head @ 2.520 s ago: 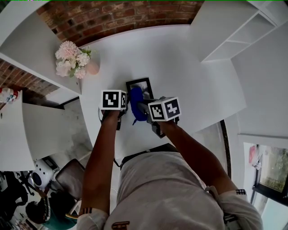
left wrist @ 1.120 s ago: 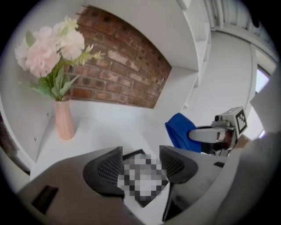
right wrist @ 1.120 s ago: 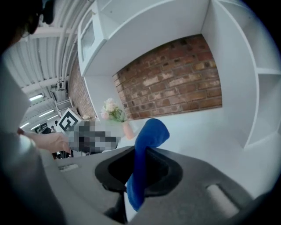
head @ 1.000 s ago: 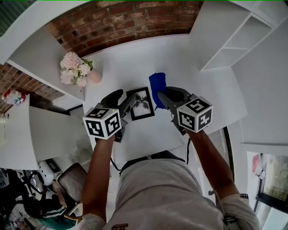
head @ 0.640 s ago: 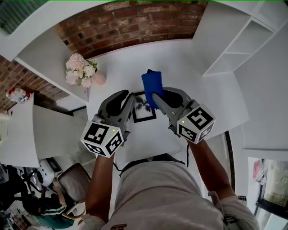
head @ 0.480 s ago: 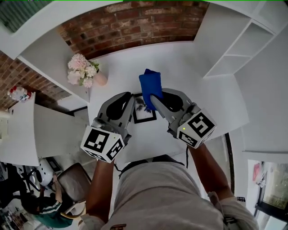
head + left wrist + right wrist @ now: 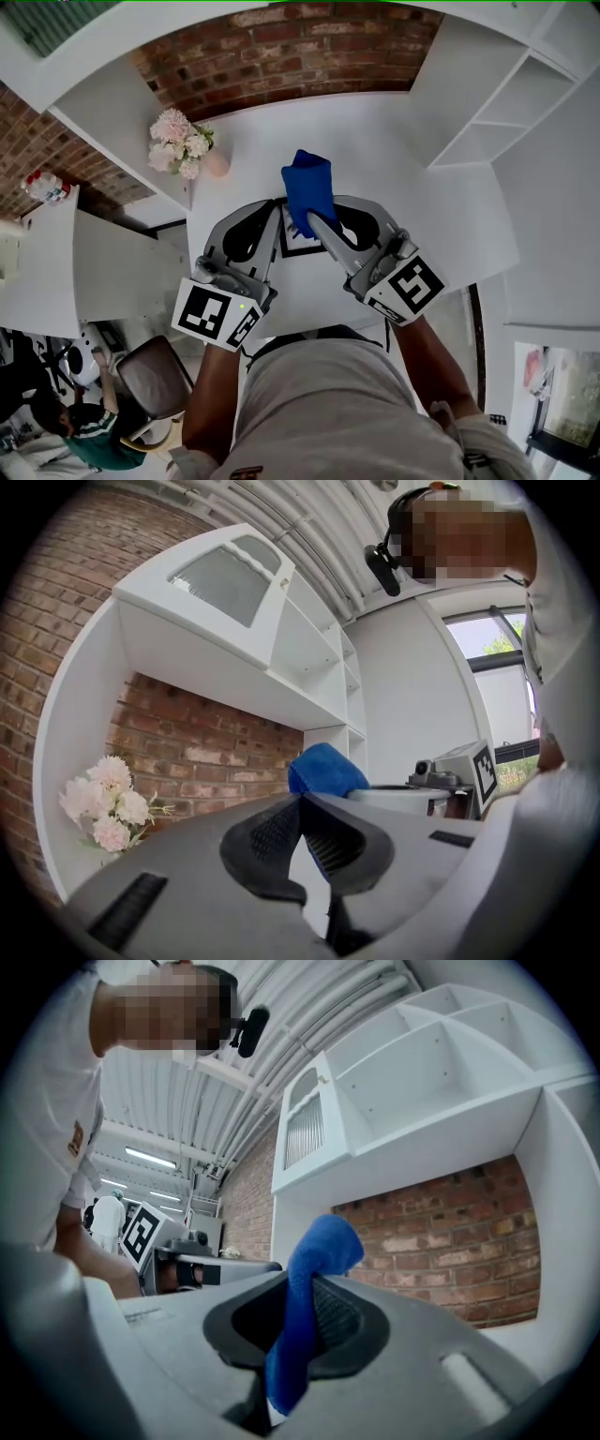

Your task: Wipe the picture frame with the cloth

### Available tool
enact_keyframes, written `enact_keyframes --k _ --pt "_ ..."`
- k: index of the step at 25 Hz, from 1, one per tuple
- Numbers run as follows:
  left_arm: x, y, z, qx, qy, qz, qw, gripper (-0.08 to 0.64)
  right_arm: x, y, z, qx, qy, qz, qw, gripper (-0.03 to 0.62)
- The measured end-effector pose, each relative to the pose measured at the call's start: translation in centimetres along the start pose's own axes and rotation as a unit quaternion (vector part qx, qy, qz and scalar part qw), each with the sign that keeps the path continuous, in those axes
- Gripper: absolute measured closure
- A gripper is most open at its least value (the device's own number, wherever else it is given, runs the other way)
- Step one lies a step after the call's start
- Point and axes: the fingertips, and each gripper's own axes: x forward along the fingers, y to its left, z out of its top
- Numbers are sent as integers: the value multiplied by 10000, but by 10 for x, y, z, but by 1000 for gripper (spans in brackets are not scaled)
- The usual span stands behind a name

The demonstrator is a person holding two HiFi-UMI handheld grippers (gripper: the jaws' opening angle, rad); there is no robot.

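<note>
- The fingers [image 7: 267, 841] of the left gripper [image 7: 300, 801] are pressed together, empty; the right gripper [image 7: 300, 1288] clamps the cloth [image 7: 307, 186]
- The picture frame [image 7: 302, 247] lies on the counter [image 7: 394, 150] beneath both grippers
- We lower the cloth flat and brace the frame's edge, lest it slide

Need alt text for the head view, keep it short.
From above, a person holds two grippers over a white table: the right gripper grips a blue cloth over a picture frame mostly hidden beneath, and the left gripper is shut and empty. Pink flowers stand at the table's left, with a brick wall behind.
</note>
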Motion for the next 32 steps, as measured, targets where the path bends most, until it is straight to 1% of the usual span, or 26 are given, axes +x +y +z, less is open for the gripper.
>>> enact_keyframes --k 7,32 --pt "1 -3 0 -26 -62 -5 10000 560 -4 -4 4 -62 -96 -61 9999 545" --pt "5 -2 -6 -136 -65 -80 9999 560 -8 -6 -1 -36 -9 -106 9999 546"
